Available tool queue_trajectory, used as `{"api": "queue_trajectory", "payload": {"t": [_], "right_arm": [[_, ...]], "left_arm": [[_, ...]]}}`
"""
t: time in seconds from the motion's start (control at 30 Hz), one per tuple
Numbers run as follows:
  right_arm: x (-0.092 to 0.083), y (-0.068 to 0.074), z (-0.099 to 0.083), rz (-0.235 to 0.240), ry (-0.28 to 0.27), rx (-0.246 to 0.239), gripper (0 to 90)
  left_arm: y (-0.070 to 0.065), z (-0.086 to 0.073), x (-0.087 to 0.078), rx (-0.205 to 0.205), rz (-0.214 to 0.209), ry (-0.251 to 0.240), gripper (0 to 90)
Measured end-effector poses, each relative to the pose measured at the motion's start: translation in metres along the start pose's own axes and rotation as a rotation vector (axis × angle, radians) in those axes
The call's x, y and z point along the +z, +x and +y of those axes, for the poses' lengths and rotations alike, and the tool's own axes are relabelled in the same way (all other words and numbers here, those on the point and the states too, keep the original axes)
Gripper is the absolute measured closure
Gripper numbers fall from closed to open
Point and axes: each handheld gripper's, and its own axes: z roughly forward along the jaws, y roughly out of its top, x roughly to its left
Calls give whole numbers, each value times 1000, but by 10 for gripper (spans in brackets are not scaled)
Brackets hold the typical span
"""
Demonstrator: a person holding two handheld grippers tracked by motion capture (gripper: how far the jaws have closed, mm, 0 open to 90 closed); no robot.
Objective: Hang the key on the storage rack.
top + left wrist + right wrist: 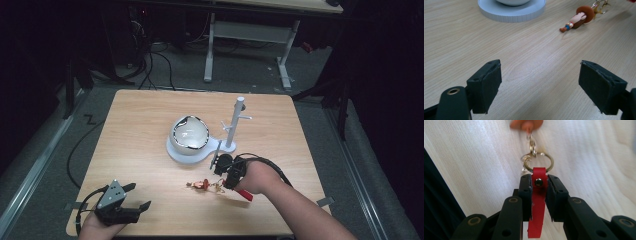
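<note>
With my right gripper clenched on the red strap, I should lift slowly toward the stand, upper middle; my left gripper rests released.

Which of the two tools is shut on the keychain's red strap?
The right tool: its jaws pinch the red strap, while the left tool stands open above bare table.

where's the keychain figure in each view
high view: the figure lies on the table, low centre, left of the right gripper.
left gripper view: top right, lying flat.
right gripper view: blurred at the top edge, above the ring.
shared landmark: the ring.
</note>
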Motion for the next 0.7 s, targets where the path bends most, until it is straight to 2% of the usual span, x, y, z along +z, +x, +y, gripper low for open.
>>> {"api": "queue_trajectory", "payload": {"t": [0.1, 0.13, 0.23, 0.47, 0.7], "right_arm": [[-9, -2, -3, -10, -7, 14, 752], [-18, -4, -7, -26, -24, 21, 752], [-32, -8, -12, -50, -37, 37, 752], [-64, -22, -32, -85, -70, 89, 751], [-89, -36, -52, -114, -63, 150, 751]], "left_arm": [[0, 0, 0, 0, 0, 1, 192], [0, 0, 0, -1, 1, 0, 192], [0, 0, 0, -2, 2, 0, 192], [0, 0, 0, -2, 1, 2, 192], [0, 0, 0, -2, 1, 1, 192]]}}
